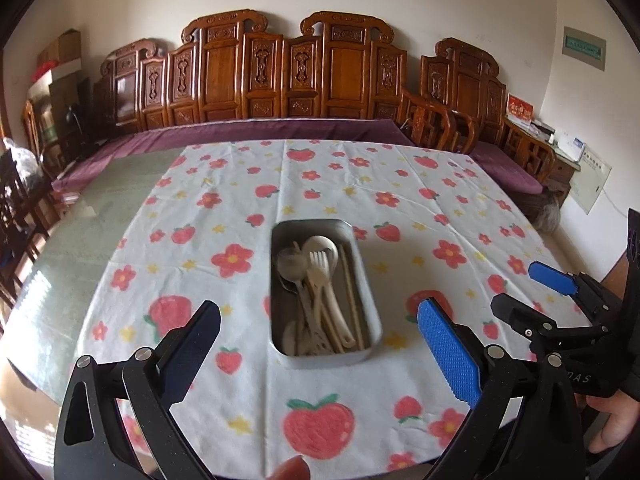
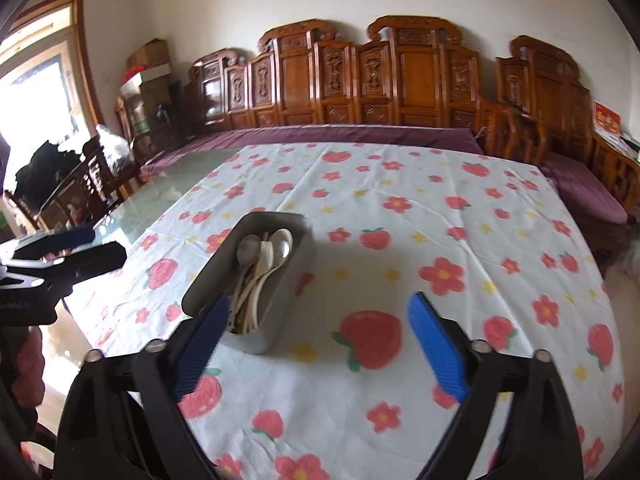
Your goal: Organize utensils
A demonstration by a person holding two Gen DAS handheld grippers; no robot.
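Both wrist views look forward and downward across the worktop (image 1: 400, 360) toward the carved wooden bench (image 1: 280, 80) at the far wall. The left view sits near the metal tray (image 1: 280, 280), facing it squarely; the right view sees the same tray (image 2: 296, 280) from its right side.
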